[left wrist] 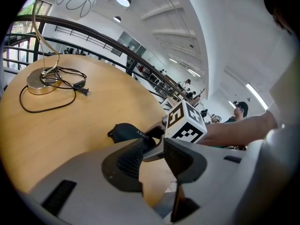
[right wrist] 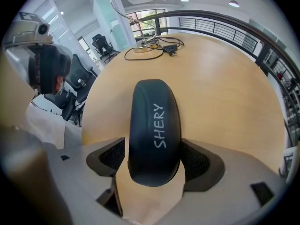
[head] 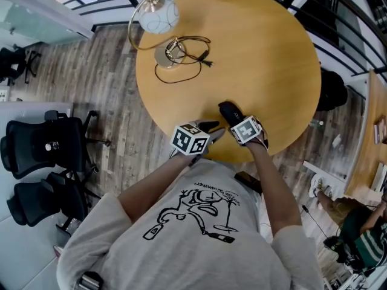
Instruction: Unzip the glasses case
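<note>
A black glasses case (head: 228,111) printed "SHERY" lies near the front edge of the round wooden table (head: 266,53). My right gripper (head: 240,123) points steeply down over its near end. In the right gripper view the case (right wrist: 154,121) fills the gap and both pads press its sides, so my right gripper (right wrist: 153,148) is shut on it. My left gripper (head: 213,129) comes in from the left, just beside the case's near end. Its jaws (left wrist: 153,146) stand partly apart with nothing visibly pinched. Beyond them are the case (left wrist: 125,131) and the right gripper's marker cube (left wrist: 185,123).
A lamp (head: 168,52) with a white globe shade (head: 159,15) and a looped black cord (head: 181,71) stands at the table's far left. Black office chairs (head: 42,147) are on the floor to the left. A railing runs behind the table.
</note>
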Motion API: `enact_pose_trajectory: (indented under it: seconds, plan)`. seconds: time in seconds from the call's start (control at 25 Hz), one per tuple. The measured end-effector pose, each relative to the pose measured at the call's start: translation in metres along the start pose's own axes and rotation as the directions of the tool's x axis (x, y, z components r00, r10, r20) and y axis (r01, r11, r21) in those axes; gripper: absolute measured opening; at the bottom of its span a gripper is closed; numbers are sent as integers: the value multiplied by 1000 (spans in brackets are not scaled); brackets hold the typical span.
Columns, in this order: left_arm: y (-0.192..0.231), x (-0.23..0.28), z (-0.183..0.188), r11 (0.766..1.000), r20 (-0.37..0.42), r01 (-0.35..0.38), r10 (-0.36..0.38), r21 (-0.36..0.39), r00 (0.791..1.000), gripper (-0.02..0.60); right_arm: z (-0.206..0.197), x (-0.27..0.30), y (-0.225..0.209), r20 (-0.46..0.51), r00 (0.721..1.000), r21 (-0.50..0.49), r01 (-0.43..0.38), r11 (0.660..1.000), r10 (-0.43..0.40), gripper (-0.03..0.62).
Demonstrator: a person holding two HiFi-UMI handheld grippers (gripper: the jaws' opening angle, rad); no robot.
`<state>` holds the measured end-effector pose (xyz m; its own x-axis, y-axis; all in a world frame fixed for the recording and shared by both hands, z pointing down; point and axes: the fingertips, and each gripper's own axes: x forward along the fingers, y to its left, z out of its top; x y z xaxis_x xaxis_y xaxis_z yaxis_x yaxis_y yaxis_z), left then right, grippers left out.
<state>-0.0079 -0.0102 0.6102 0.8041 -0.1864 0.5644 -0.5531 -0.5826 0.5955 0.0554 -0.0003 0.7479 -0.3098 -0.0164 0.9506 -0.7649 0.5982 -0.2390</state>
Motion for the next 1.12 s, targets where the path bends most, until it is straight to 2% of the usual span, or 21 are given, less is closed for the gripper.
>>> enact_pose_trajectory:
  seconds: [0.12,0.24,0.4,0.52,0.56,0.6,0.64,0.72,0.96,1.04,1.12]
  plan:
    - [-1,0,2,1000,3,-1,1,4,1000,141,11,-22,-5,82,996,-23,20,1000,-18,351]
    - [-4,-1,7,1000,13,0,0,10,1000,141,13,-58,-4,162,987,12,1,1000,-3,351]
    - [-6,-2,21,1000,41,-6,6,15,999,132,23,-105,-5,308,951,94,-45,995,14,350]
    - [-11,-7,39,1000,95,-24,22,20,995,102,41,-151,-4,473,881,160,-64,985,-20,335]
    - [-13,-11,48,999,122,-39,36,24,992,82,48,-166,-2,526,850,177,-61,982,-42,271]
    - [-15,-15,57,998,151,-54,49,32,987,56,54,-180,0,570,819,189,-51,981,-67,163]
    - [-19,-19,66,997,178,-65,56,41,982,41,59,-192,3,605,791,194,-37,980,-90,104]
    - [-31,-27,82,996,221,-66,51,59,974,24,67,-212,12,658,744,198,-17,980,-120,64]
    - [-68,-39,111,989,278,-44,4,139,960,9,83,-248,36,763,623,239,-24,971,-172,28]
    - [-74,-40,112,986,285,-55,7,159,959,8,86,-252,40,778,604,243,-31,970,-176,25]
    - [-77,-40,110,982,286,-70,18,174,958,8,85,-252,42,780,599,242,-20,970,-182,25]
